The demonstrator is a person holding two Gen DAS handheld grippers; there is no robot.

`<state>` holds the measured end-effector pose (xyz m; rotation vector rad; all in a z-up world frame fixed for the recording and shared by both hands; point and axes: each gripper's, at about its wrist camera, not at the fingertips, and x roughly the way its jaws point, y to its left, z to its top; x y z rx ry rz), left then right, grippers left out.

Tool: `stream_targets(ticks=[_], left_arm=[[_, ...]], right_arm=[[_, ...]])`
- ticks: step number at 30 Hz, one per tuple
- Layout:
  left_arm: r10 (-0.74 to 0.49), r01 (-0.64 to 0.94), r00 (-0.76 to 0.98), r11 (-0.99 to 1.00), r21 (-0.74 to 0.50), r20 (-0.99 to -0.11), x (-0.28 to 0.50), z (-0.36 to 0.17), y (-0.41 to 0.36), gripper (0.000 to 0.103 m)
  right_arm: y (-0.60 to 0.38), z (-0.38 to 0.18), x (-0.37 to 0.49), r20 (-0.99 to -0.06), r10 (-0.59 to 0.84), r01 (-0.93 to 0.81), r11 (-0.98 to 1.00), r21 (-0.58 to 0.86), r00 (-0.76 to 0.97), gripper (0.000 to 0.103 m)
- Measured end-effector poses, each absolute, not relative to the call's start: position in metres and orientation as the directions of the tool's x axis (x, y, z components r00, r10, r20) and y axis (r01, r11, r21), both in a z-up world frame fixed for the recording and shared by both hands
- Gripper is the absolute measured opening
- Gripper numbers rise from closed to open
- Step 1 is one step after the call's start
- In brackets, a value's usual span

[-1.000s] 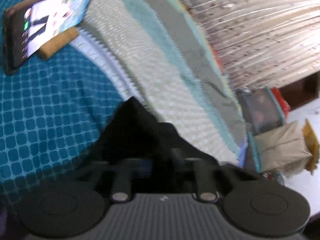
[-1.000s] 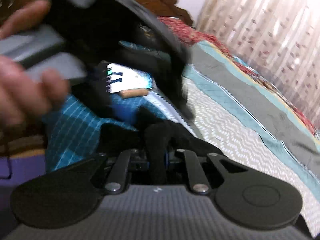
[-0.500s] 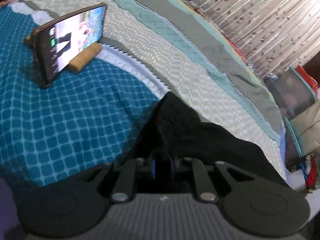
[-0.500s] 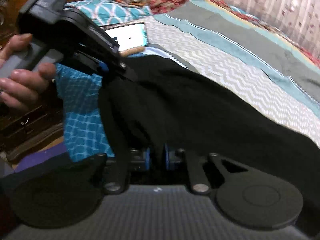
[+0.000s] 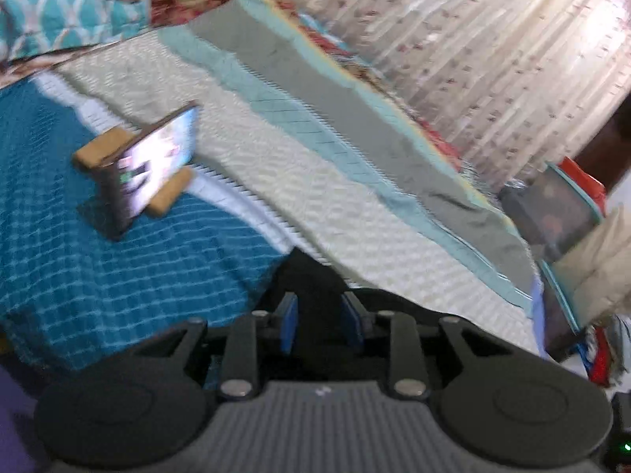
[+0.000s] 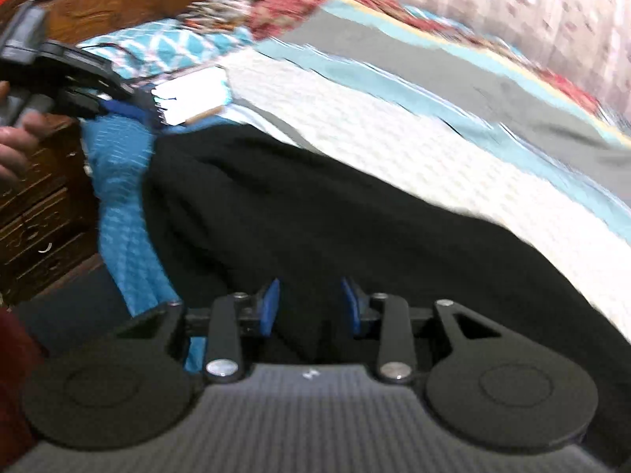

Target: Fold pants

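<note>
Pants (image 6: 315,213) black, spread flat on bedspread (image 6: 394,149) | both hand-held grippers' jaws opening, cloth between

My left gripper (image 5: 321,321) and right gripper (image 6: 311,307) look alike: a ribbed grey housing with a small white mark, two round black discs either side, black linkage bars pinned by silver screws, and blue pads on the fingers (image 6: 270,307). A green light glows at the left view's edge. My hand (image 6: 15,142) wraps a grey handle.
</note>
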<state>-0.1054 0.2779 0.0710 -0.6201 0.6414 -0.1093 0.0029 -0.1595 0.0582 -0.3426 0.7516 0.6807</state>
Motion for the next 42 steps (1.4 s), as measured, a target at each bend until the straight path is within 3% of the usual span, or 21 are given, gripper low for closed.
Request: stream_targets(ticks=[6,10,11,12,17,19,24,26,28,31,33,34,35,39,42], left_arm=[[-0.431,0.078,0.707,0.836,-0.543,-0.561,-0.063,0.069,0.204,0.026],[-0.478,0.128,0.588,0.852,-0.508,-0.653,-0.037,0.046,0.156,0.025],[-0.465,0.113,0.56,0.863,-0.492,-0.686,-0.032,0.039,0.149,0.024],[-0.446,0.095,0.538,0.875,-0.474,-0.715,-0.03,0.033,0.145,0.022],[-0.416,0.033,0.469,0.89,-0.456,-0.779,-0.043,0.018,0.155,0.012],[-0.409,0.007,0.453,0.89,-0.456,-0.792,-0.046,0.014,0.158,0.009],[-0.384,0.037,0.481,0.907,-0.42,-0.788,-0.048,0.037,0.148,0.011],[-0.405,0.093,0.496,0.904,-0.417,-0.768,-0.046,0.05,0.137,0.013],[-0.418,0.137,0.489,0.904,-0.405,-0.766,-0.039,0.057,0.121,0.013],[-0.424,0.184,0.454,0.905,-0.383,-0.783,-0.023,0.055,0.088,0.013],[-0.427,0.213,0.423,0.904,-0.371,-0.799,-0.015,0.049,0.065,0.013],[-0.428,0.222,0.398,0.903,-0.368,-0.811,-0.011,0.043,0.055,0.013],[-0.432,0.233,0.373,0.9,-0.368,-0.821,-0.009,0.038,0.045,0.013],[-0.425,0.297,0.303,0.892,-0.339,-0.853,-0.012,0.026,0.013,0.017],[-0.416,0.337,0.291,0.887,-0.315,-0.861,-0.015,0.027,-0.001,0.024]], right_arm=[[-0.164,0.034,0.006,-0.767,0.434,-0.691,0.723,-0.017,0.473,0.043],[-0.146,0.022,0.01,-0.774,0.439,-0.725,0.687,-0.038,0.456,0.042],[-0.143,0.019,0.012,-0.778,0.427,-0.721,0.692,-0.048,0.461,0.018],[-0.142,0.019,0.014,-0.78,0.421,-0.717,0.696,-0.049,0.463,0.005],[-0.163,0.04,0.006,-0.775,0.523,-0.74,0.663,0.109,0.355,0.006],[-0.169,0.032,0.004,-0.789,0.529,-0.725,0.67,0.161,0.313,0.013],[-0.198,0.037,0.01,-0.728,0.563,-0.615,0.748,0.248,0.391,0.02],[-0.223,0.047,0.01,-0.678,0.568,-0.55,0.787,0.28,0.467,0.028],[-0.256,0.048,0.016,-0.66,0.519,-0.443,0.845,0.3,0.543,0.029],[-0.309,0.039,0.029,-0.708,0.338,-0.196,0.941,0.277,0.621,0.03],[-0.347,0.031,0.029,-0.741,0.223,-0.036,0.965,0.259,0.634,0.025],[-0.367,0.031,0.024,-0.729,0.235,0.002,0.951,0.308,0.643,0.016],[-0.384,0.033,0.019,-0.713,0.254,0.029,0.933,0.359,0.654,0.015],[-0.445,0.05,-0.018,-0.63,0.126,0.178,0.901,0.397,0.766,0.024],[-0.495,0.05,-0.042,-0.565,0.054,0.302,0.801,0.517,0.823,0.029]])
